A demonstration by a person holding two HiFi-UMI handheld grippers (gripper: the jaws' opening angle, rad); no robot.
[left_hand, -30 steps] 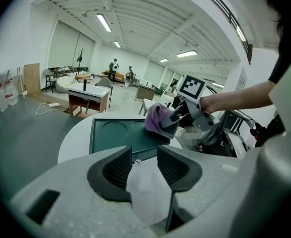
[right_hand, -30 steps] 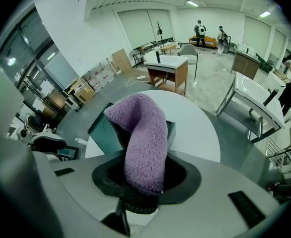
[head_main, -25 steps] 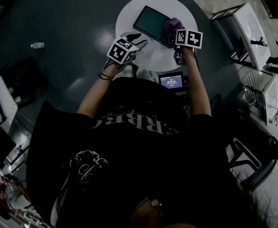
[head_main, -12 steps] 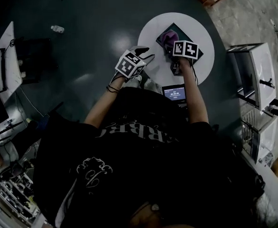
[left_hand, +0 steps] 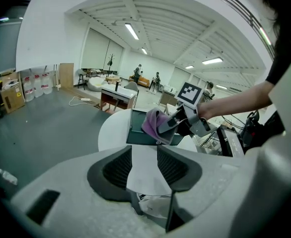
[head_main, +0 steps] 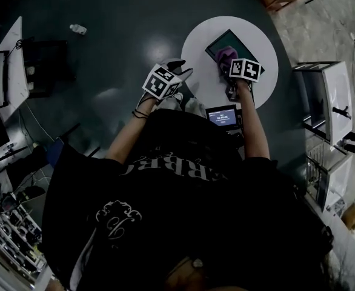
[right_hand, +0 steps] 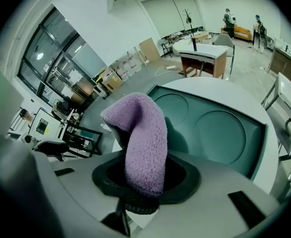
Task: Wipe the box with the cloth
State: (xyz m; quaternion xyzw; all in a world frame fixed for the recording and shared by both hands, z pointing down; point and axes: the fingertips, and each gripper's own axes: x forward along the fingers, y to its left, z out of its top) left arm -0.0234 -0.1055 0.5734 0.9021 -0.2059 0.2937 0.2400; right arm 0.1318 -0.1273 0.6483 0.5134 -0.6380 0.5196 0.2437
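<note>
Cloth (head_main: 225,56), clamped in right gripper (right_hand: 144,180), has slid across box (head_main: 243,45) on white table (head_main: 254,29); left gripper (left_hand: 144,165) gapes.

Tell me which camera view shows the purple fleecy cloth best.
Right gripper view: the purple fleecy cloth fills its centre, clamped in the jaws, with the dark teal box behind it. Left gripper view shows it smaller, side-on, against the box. Head view shows only a small purple patch.
</note>
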